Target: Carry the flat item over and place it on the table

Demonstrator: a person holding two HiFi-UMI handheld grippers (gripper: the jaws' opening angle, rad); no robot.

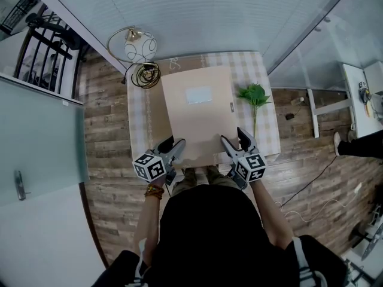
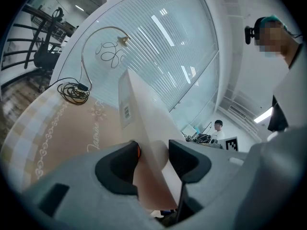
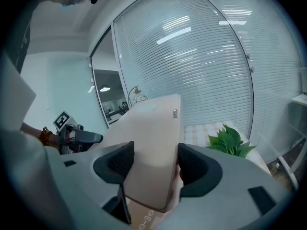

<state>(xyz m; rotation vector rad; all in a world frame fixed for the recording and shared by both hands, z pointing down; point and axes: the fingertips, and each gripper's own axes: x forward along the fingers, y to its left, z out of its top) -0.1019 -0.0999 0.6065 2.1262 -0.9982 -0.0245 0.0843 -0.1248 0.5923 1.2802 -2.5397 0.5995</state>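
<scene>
The flat item [image 1: 197,115] is held over the worktop [image 1: 263,70] — pinched by left tongs [image 1: 173,144] and right tongs [image 1: 234,138]; lowering and release judged outstanding.

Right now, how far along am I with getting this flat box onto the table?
Done: the flat box is already over the checked table. In hand: the left gripper and right gripper each clamp its near edge, which looks raised off the cloth. Left: lower it flat between the lamp and the green sprig, then open both grippers.
</scene>
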